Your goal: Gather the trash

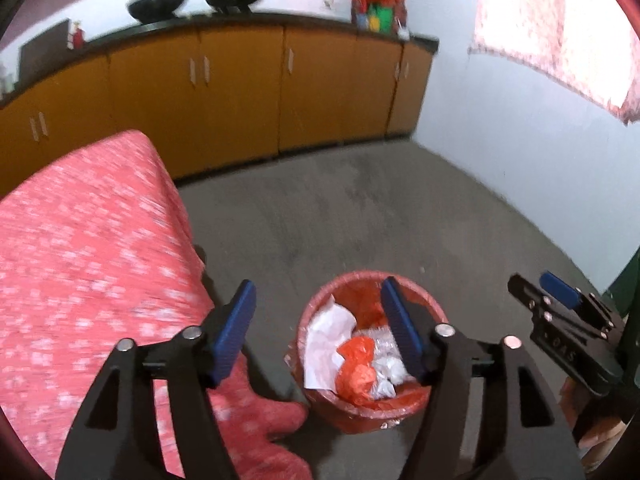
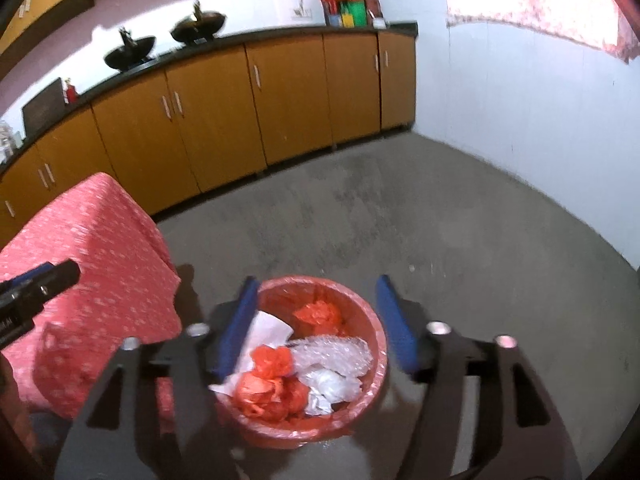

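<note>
Daylight from the upper right, soft blur and heavy fisheye bend in both of my views.

The curtain (image 1: 560, 36) glows nearly white and blows out its pattern, and the wall (image 1: 500, 128) beside it looks washed and bluish. My cabinets (image 2: 256, 108) curve like a bow and dark red vignetting eats the corners. The bedspread (image 1: 88, 240) smears into streaks in my left view. A soft shadow falls on the floor (image 2: 360, 216) beside the bed.

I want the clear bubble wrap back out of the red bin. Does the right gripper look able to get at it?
Probably yes: the right gripper is open and empty above the red bin, and the clear bubble wrap lies uncovered on top.
</note>
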`<state>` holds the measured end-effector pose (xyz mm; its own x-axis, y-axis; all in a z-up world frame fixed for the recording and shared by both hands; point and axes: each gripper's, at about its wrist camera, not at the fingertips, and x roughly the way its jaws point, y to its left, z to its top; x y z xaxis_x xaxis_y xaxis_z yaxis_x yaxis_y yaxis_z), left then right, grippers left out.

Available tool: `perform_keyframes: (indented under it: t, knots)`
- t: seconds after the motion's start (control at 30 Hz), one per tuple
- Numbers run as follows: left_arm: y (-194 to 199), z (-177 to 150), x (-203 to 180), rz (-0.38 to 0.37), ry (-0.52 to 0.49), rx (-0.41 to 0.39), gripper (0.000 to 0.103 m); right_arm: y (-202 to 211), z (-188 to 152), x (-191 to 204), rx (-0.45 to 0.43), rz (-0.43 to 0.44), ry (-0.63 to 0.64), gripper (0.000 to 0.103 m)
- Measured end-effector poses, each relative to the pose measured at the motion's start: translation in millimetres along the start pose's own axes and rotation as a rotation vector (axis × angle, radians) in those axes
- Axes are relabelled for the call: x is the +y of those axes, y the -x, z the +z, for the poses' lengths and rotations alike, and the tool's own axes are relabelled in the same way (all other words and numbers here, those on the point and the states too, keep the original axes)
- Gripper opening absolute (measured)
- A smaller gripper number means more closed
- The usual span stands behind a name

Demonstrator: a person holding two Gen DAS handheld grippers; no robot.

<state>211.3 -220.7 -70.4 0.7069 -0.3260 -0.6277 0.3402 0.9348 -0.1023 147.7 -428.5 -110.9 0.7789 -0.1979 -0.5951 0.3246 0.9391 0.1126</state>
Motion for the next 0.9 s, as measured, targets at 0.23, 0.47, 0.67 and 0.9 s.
perform_keyframes:
  t: [0.23, 0.47, 0.67, 0.9]
  knots:
    - [97.6, -2.7, 32.4, 0.069, 0.043, -0.182, 0.095, 97.5, 0.6, 29.3, -0.179, 0.040, 0.012, 0.099]
    - [169.8, -28.3, 55.9, 0.217, 0.059, -0.279, 0.101, 168.0, -11.7, 57.9, -0.245, 0.004, 0.063, 0.099]
    - [209.1, -53.9, 72.8, 0.306, 0.071, -0.309, 0.101, 207.6, -36.9, 85.7, -0.272, -0.016, 0.136, 0.099]
    - [231.5, -82.7, 82.9, 0.336, 0.068, -0.302, 0.101, 237.0, -65.3, 106.4, -0.302, -0.018, 0.168, 0.099]
